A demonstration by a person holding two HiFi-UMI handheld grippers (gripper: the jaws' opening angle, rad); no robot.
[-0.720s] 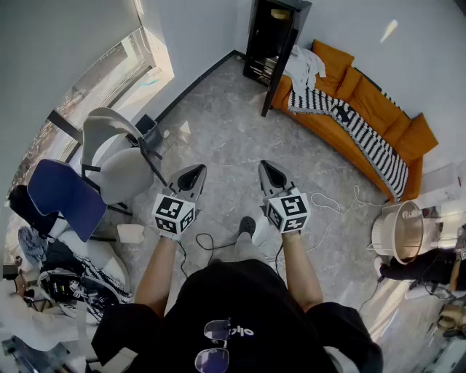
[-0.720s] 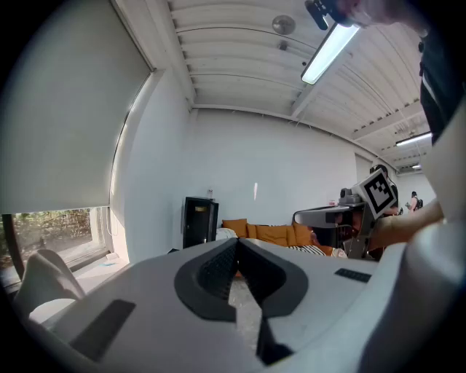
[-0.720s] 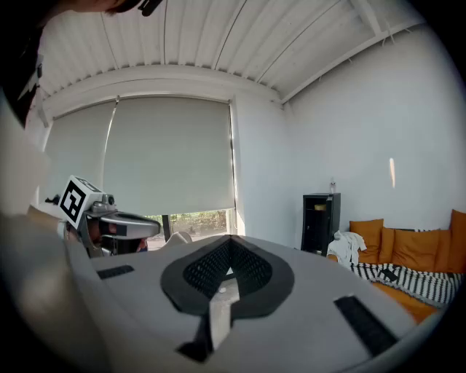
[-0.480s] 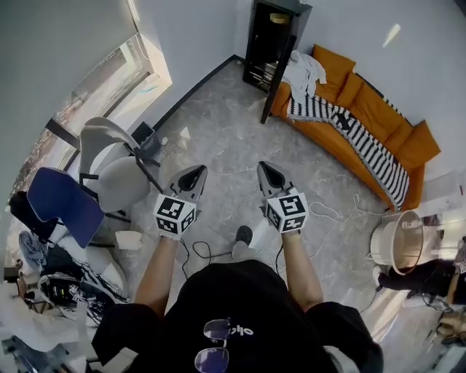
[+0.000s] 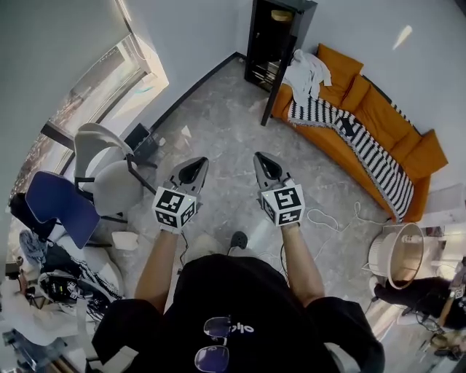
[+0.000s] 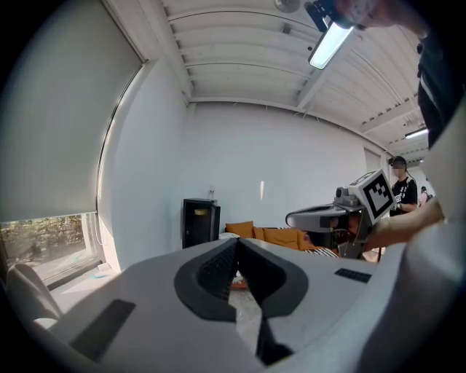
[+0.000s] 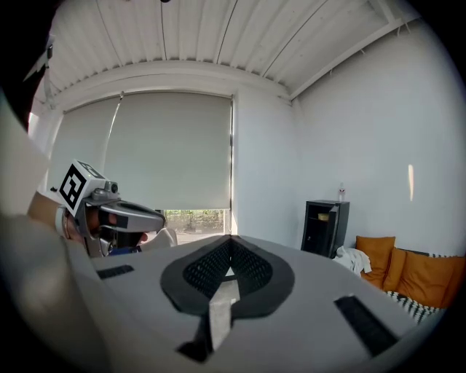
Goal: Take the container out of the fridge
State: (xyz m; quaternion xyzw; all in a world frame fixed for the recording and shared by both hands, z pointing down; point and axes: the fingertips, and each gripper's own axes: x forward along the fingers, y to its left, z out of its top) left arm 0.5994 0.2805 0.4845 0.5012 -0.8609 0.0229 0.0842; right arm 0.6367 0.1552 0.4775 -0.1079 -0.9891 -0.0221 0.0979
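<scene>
A small black fridge (image 5: 275, 38) stands against the far wall with its door open. A yellowish container (image 5: 281, 14) shows on its top shelf, also visible in the right gripper view as the container (image 7: 323, 217). My left gripper (image 5: 191, 169) and right gripper (image 5: 263, 165) are held side by side at waist height, well short of the fridge, over bare floor. Both are shut with nothing between the jaws. The left gripper view shows its closed tips (image 6: 237, 244) and the fridge (image 6: 198, 222) far ahead.
An orange sofa (image 5: 378, 124) with a striped blanket and white cloth runs along the right wall beside the fridge. Grey and blue chairs (image 5: 109, 171) stand at the left by the window. Cables (image 5: 331, 215) lie on the grey floor, a white bin (image 5: 399, 251) at right.
The person has stepped slightly forward, so the floor and furniture have shifted in the head view. Both grippers stay shut and level, side by side.
</scene>
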